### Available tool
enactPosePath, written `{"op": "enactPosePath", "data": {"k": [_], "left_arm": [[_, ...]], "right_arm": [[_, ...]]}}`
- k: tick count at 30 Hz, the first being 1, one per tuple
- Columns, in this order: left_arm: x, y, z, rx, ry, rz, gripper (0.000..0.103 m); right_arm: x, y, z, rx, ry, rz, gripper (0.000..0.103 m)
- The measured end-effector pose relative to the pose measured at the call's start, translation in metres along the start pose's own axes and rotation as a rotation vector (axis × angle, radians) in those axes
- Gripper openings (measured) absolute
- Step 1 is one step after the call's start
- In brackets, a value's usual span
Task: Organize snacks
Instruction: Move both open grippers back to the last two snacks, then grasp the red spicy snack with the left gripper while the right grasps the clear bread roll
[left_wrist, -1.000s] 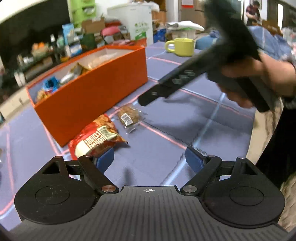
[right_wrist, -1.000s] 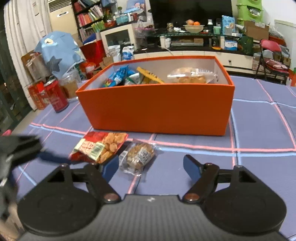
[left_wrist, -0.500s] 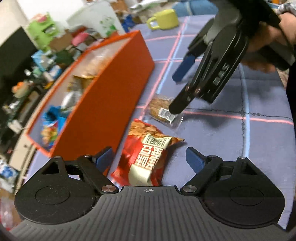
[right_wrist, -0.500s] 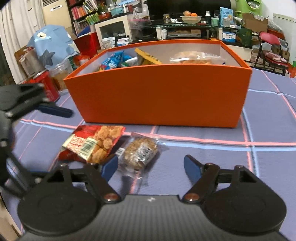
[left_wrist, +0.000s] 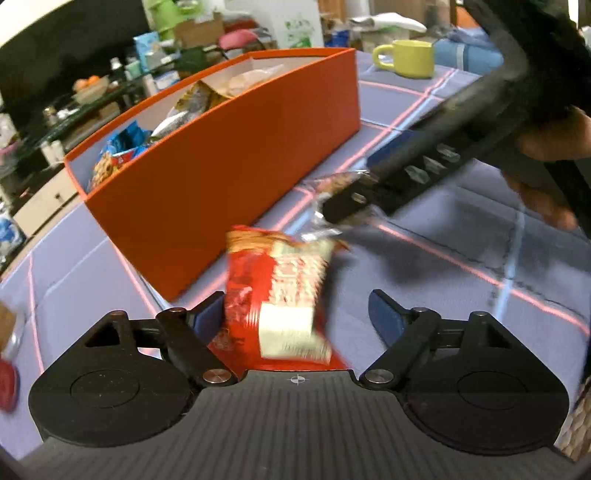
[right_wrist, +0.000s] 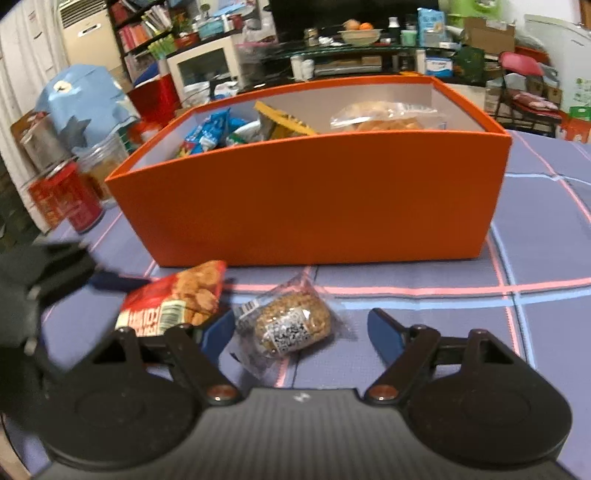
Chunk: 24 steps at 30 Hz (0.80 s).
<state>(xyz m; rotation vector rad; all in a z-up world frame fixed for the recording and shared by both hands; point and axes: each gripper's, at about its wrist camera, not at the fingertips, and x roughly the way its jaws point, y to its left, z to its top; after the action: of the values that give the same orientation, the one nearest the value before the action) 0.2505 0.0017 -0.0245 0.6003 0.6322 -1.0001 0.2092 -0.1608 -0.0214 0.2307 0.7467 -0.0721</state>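
A red snack bag (left_wrist: 280, 288) lies on the purple tablecloth by the orange box (left_wrist: 240, 177). My left gripper (left_wrist: 295, 306) straddles it and its jaws are closing. The left pad is at the bag's edge and the right pad stands clear. In the right wrist view the same bag (right_wrist: 173, 299) sits left of a clear packet of brown snack (right_wrist: 291, 325). My right gripper (right_wrist: 301, 321) is open around that packet, in front of the orange box (right_wrist: 314, 203). From the left wrist view the right gripper (left_wrist: 369, 188) hides most of the packet (left_wrist: 332, 182).
The box holds several snack packs. A yellow mug (left_wrist: 410, 57) stands beyond its far end. A red can (right_wrist: 70, 199) and a glass jar (right_wrist: 107, 162) stand at the box's left. A hand (left_wrist: 546, 147) holds the right gripper. Cluttered shelves lie behind.
My left gripper has come down and forward, so the red bag now lies between its fingers. My right gripper has sunk toward the clear packet, which sits between its fingers.
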Motion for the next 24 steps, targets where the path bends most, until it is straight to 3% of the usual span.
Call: {"op": "enactPosePath", "data": {"k": [5,7,11,15,19,24], "left_arm": [[-0.012,-0.017,-0.005,-0.075,0.024,0.080,0.076],[-0.017,-0.015,-0.004,-0.116,0.034,0.091,0.076],[-0.020,-0.004,-0.001,-0.161,0.010,0.135,0.075],[-0.013,0.010,0.007,-0.257,0.001,0.105,0.073],[-0.004,0.005,0.009,-0.233,0.016,0.107,0.071],[0.007,0.000,0.010,-0.237,0.023,0.108,0.067]], "right_arm": [[-0.002,-0.008,0.004,-0.012,0.010,0.073,0.080],[0.001,-0.007,0.007,-0.074,0.030,0.126,0.081],[0.002,-0.010,0.014,-0.202,0.047,0.114,0.081],[0.007,-0.012,0.022,-0.275,0.075,0.152,0.086],[0.021,-0.007,0.027,-0.341,0.135,0.236,0.088],[0.033,0.000,0.027,-0.427,0.156,0.229,0.088]]}}
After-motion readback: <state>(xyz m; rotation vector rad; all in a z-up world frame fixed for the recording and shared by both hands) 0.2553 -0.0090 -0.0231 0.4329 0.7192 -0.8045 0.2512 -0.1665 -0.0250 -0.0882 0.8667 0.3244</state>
